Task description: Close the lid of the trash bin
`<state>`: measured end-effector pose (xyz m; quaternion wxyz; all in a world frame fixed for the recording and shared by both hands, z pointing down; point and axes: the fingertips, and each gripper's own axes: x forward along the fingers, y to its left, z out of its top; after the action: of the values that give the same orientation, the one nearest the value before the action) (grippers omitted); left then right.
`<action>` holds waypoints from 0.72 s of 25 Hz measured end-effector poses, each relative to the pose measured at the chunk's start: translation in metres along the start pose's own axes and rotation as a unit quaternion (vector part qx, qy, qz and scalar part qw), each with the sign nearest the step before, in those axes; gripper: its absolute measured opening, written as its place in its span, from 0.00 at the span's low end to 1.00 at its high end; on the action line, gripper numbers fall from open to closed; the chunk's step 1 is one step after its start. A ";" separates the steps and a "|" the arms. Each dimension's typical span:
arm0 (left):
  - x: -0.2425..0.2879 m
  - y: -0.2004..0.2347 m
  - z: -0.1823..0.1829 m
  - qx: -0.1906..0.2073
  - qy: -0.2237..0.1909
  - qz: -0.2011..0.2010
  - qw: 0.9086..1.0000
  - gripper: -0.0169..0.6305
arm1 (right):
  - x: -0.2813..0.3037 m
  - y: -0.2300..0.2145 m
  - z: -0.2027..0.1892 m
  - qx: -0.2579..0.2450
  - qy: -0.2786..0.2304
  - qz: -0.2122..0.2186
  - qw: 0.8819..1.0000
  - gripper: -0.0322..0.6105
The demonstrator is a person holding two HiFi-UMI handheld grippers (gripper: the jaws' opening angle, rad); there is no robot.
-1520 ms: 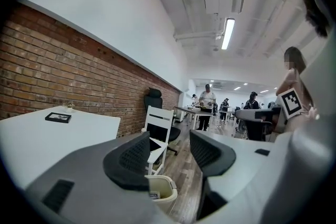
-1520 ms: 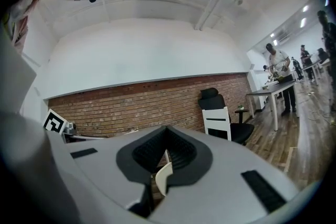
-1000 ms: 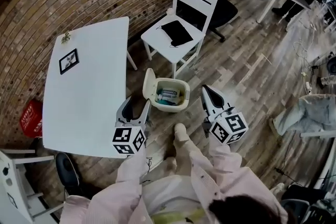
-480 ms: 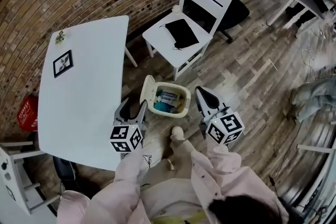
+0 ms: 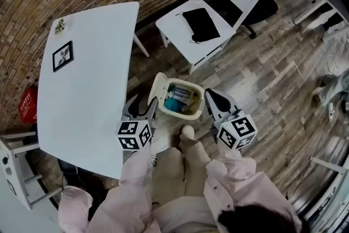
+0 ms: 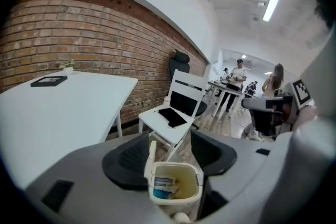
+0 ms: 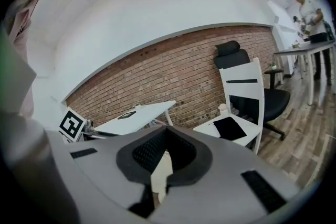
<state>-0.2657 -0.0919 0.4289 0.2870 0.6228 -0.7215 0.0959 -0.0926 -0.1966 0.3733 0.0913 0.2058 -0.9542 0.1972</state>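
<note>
Bare wooden floor (image 5: 262,73) lies open to the right of the right gripper (image 5: 211,100). The left gripper (image 5: 143,107) runs close along the edge of the white surface (image 5: 87,95) on its left, and a white chair (image 5: 182,43) stands beyond both.

Since a second ago we have brought both grippers down and forward, from short of the trash bin (image 5: 184,115) to either side of it. The bin sits on the floor between them, just ahead and right of the left gripper and close beside the right one's tip. Its lid (image 5: 158,89) stands upright on the left gripper's side.

The left gripper's jaws are opening, with nothing between the pads and the bin showing in the gap beyond. The right gripper's jaws meet at the tips and hold nothing.
</note>
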 end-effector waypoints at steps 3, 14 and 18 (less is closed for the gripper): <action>0.012 0.009 -0.007 -0.004 0.009 0.004 1.000 0.41 | 0.011 -0.006 -0.015 0.004 0.011 0.000 1.000 0.05; 0.057 0.040 -0.068 -0.015 0.054 -0.001 0.998 0.45 | 0.030 -0.031 -0.090 0.039 0.039 -0.037 0.998 0.05; 0.073 0.051 -0.090 -0.003 0.075 -0.008 0.997 0.45 | 0.039 -0.037 -0.109 0.047 0.038 -0.046 0.997 0.05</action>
<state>-0.2917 -0.0985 0.5530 0.3428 0.6191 -0.6930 0.1379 -0.1020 -0.1964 0.4947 0.1271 0.2462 -0.9290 0.2454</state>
